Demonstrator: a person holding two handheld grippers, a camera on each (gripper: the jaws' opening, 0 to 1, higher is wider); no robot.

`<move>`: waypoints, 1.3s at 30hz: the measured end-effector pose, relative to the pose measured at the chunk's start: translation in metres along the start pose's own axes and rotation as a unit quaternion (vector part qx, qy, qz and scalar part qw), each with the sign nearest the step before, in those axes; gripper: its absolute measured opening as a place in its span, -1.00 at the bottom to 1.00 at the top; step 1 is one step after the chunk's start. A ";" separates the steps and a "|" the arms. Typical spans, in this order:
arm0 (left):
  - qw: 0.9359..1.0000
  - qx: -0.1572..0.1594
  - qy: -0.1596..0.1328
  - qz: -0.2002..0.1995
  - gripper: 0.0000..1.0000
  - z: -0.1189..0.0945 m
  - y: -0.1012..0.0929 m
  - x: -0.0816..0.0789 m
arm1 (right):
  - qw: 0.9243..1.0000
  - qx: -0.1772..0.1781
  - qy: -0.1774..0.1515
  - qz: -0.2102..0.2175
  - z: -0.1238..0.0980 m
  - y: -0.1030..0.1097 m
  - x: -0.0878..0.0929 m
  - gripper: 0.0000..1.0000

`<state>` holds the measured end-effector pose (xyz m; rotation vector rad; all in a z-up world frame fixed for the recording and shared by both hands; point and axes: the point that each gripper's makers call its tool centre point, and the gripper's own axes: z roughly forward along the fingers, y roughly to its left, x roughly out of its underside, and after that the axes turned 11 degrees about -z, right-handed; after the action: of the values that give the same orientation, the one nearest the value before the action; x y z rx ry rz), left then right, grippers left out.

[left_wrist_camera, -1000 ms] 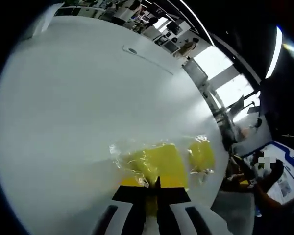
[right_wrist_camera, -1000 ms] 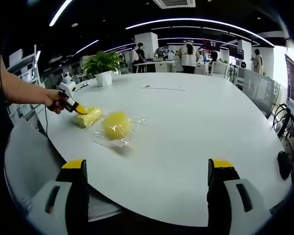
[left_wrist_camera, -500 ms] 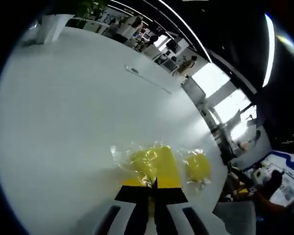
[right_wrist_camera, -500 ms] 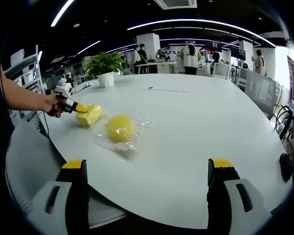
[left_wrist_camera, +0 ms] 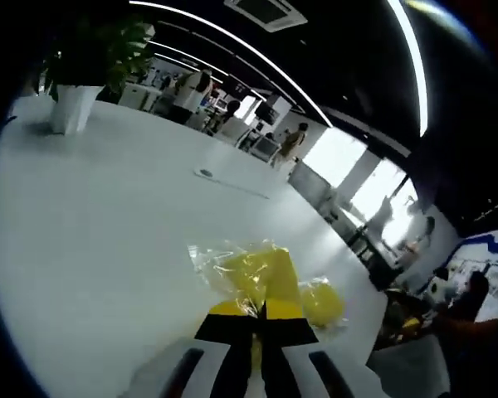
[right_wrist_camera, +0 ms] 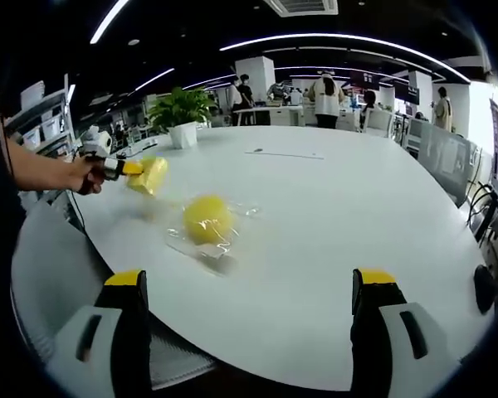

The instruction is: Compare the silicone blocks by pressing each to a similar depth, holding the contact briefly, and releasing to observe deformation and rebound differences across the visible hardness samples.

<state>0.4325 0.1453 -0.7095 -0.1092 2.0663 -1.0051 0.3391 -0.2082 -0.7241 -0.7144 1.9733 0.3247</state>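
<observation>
My left gripper (left_wrist_camera: 260, 312) is shut on the clear bag of a yellow silicone block (left_wrist_camera: 261, 272), pinching the wrapping at its near edge. In the right gripper view, that left gripper (right_wrist_camera: 121, 167), held by a person's hand, carries the bagged block (right_wrist_camera: 153, 175) tilted a little above the white table (right_wrist_camera: 340, 215). A second, rounder yellow block (right_wrist_camera: 207, 219) in its own clear bag lies on the table; in the left gripper view this rounder block (left_wrist_camera: 321, 302) sits just right of the held one. My right gripper (right_wrist_camera: 253, 286) stands open near the table's front edge, nothing between its jaws.
A potted plant (right_wrist_camera: 181, 114) stands at the table's far left, the same plant (left_wrist_camera: 76, 83) appearing in the left gripper view. A thin flat strip (right_wrist_camera: 281, 152) lies far across the table. People and desks fill the back of the room.
The left gripper has risen with the bagged block, which lay on the table a second ago and now hangs above it. The right gripper has barely moved.
</observation>
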 end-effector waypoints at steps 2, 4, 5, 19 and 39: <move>1.000 0.002 -0.021 0.003 -1.00 -0.006 -0.004 -0.010 | 1.000 0.000 -0.002 0.001 0.001 0.000 -0.002 0.93; 0.999 0.007 -0.037 0.016 -1.00 -0.012 -0.011 -0.018 | 1.000 -0.002 -0.005 0.002 0.002 0.000 -0.006 0.93; 0.999 0.008 -0.040 0.020 -1.00 -0.013 -0.013 -0.020 | 1.000 -0.003 -0.006 0.005 0.002 0.001 -0.008 0.93; 0.982 0.039 -0.140 0.121 -1.00 -0.054 -0.076 -0.067 | 0.997 0.000 -0.072 0.004 -0.003 0.001 -0.092 0.93; 0.964 0.076 -0.140 0.212 -1.00 -0.079 -0.145 -0.052 | 0.976 -0.118 -0.182 -0.030 0.003 0.057 -0.205 0.93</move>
<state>0.3741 0.1166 -0.5487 0.2493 1.6538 -0.8231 0.3786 -0.0911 -0.5514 -0.8000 1.5790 0.6160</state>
